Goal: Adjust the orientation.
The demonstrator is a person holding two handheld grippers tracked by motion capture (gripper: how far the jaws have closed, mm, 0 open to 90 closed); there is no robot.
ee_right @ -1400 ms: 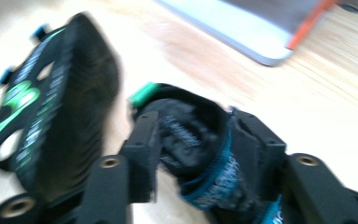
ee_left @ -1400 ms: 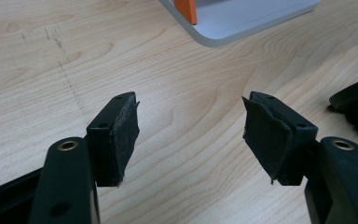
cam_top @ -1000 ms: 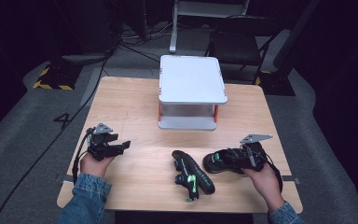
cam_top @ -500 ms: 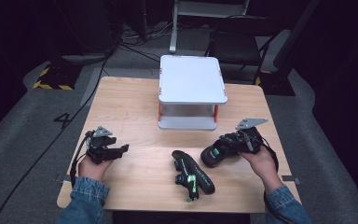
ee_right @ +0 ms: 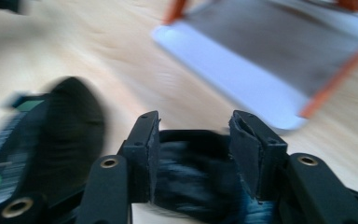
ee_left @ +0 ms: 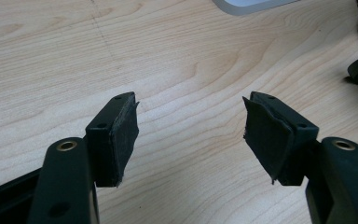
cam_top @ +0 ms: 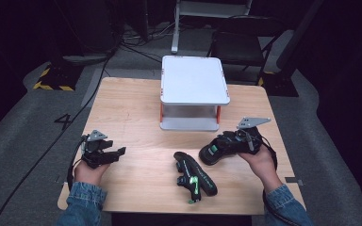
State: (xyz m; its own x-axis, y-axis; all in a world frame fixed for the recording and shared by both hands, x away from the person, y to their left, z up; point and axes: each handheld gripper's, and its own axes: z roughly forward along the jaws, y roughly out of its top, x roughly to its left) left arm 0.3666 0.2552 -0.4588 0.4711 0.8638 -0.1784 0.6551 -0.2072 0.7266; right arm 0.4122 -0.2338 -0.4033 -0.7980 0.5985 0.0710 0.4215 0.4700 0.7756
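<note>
Gripping a black shoe (cam_top: 220, 149) by its heel collar, the right gripper (cam_top: 239, 141) held it just in front of the white stand (cam_top: 193, 80); the left gripper (cam_top: 115, 153), jaws wide apart and empty, sat well left of that stand.

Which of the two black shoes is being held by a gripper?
The black shoe nearer the white shelf, on the right: the right gripper clamps its rim. The other shoe lies alone near the table's front edge.

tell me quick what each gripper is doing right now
Left gripper: open, holding nothing, over the table.
Right gripper: shut on a black shoe, held by its collar.
</note>
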